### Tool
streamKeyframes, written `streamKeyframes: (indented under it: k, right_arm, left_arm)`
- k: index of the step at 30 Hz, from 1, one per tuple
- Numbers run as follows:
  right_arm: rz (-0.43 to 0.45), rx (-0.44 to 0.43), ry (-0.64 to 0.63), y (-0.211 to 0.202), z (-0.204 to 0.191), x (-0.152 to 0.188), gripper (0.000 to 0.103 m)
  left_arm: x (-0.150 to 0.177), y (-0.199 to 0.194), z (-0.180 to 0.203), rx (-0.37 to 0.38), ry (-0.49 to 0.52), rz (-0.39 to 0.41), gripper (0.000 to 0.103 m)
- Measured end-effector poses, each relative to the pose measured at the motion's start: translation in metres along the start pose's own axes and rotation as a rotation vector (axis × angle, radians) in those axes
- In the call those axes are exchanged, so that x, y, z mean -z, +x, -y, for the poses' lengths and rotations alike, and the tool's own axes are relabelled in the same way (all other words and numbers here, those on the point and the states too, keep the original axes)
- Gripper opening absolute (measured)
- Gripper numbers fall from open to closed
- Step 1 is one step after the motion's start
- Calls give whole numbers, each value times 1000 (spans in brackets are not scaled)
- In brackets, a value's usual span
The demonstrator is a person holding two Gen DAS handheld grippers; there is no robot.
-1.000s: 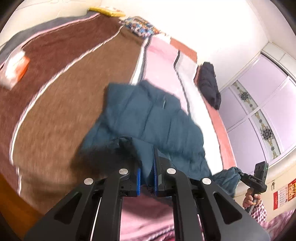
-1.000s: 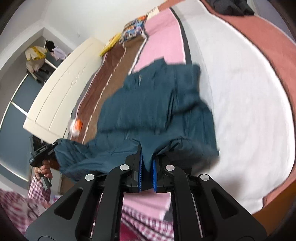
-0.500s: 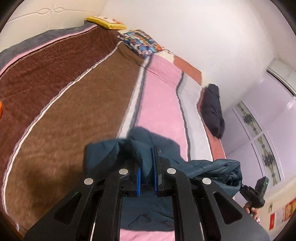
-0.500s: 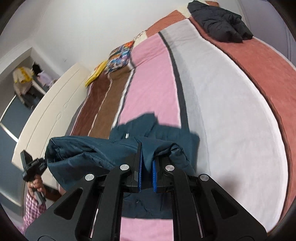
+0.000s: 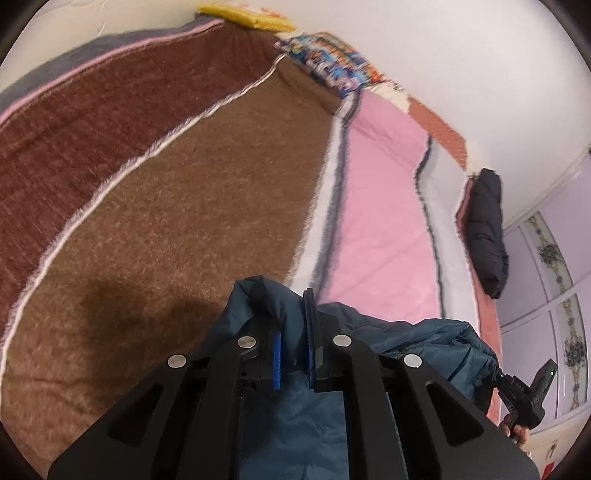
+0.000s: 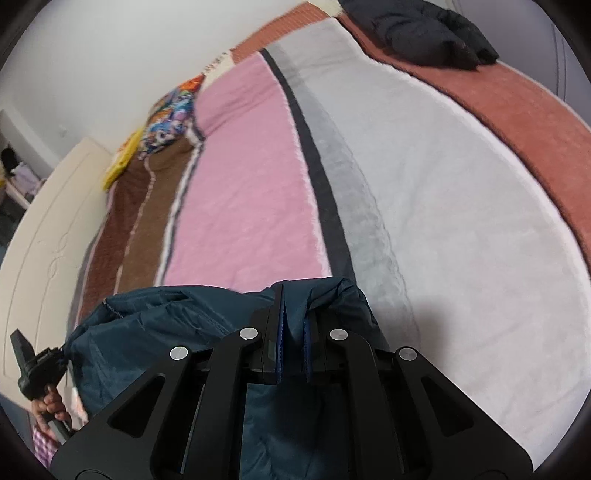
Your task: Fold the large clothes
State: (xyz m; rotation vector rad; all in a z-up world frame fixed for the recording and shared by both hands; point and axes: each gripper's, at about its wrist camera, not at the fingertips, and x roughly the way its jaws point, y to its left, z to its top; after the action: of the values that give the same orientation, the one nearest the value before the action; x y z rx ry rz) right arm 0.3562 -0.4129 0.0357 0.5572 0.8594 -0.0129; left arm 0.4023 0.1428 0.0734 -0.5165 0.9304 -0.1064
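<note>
Both the left hand-held gripper (image 5: 295, 354) and the right hand-held gripper (image 6: 291, 343) pinch the teal jacket (image 6: 155, 332), held up at 6 o'clock over the bed (image 6: 424, 184), so folding seems barely begun.

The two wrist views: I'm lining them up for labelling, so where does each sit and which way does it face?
Left wrist: on the left claw, facing over the brown and pink blanket toward the pillows; its fingers pinch the teal jacket, and the right claw shows at lower right.
Right wrist: on the right claw, facing over the pink and white stripes; the left claw shows at lower left.
Shared: jacket, blanket, pillows, black coat.
</note>
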Motion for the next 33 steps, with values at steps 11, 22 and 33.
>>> streamKeyframes:
  k: [11, 22, 33]
  right_arm:
    - [-70, 95, 1, 67, 18, 19, 9]
    - [-108, -37, 131, 54, 27, 6, 27]
    - [10, -125, 155, 7, 18, -3, 63]
  left_arm:
    - [18, 64, -28, -75, -46, -68, 10]
    - [9, 48, -29, 1, -138, -41, 29]
    - [-1, -8, -8, 3, -66, 143, 51]
